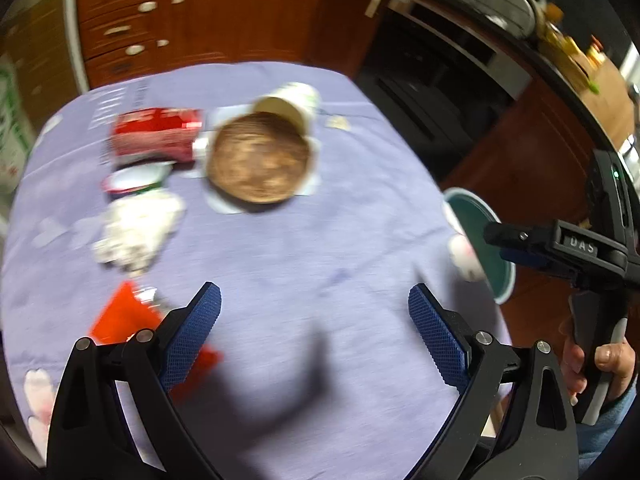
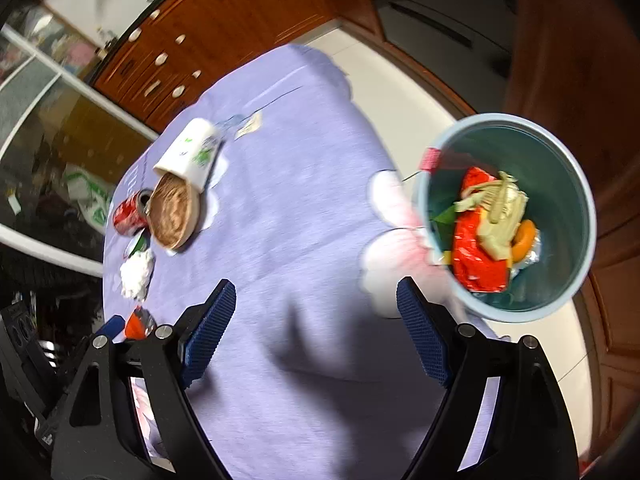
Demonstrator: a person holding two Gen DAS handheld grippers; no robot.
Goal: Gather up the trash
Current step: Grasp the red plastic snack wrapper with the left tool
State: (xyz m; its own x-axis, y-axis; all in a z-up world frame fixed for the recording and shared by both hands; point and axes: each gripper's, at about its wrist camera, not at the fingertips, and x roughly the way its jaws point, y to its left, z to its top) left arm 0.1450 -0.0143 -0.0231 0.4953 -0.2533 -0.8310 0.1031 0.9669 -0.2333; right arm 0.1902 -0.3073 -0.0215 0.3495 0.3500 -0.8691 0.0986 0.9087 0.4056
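Scanning left to right across the lavender-clothed round table (image 1: 320,240): a pink-and-white soft toy (image 1: 38,404) at the near-left edge, cut off by the frame; a flat orange-red foil wrapper (image 1: 120,316), partly behind the left tongs' arm; a crumpled white tissue wad (image 1: 138,232); a white peeled lid with a red rim (image 1: 134,180); a crushed red drink can (image 1: 156,140) on its side; a round brown wooden plate (image 1: 260,158) on a white paper napkin; a tipped white paper cup with green print (image 1: 294,102) touching the plate's far rim.

Left tongs (image 1: 314,332): spread wide, nothing between the blue pads, hanging over bare cloth. Right tongs (image 2: 316,328): likewise wide and empty, beside the pale blue round plastic bin (image 2: 576,184), which stands just off the table's right edge and holds red wrappers, a yellowish crumpled piece and something orange.

Judgement: between drops, heading for the next pick-up. Nearest candidate for the left tongs is the wrapper; it lies flat, so a low, edge-on pinch seems needed.

Motion blur smears everything; can label and cup print unreadable. Small scrap beyond the cup: unidentifiable.
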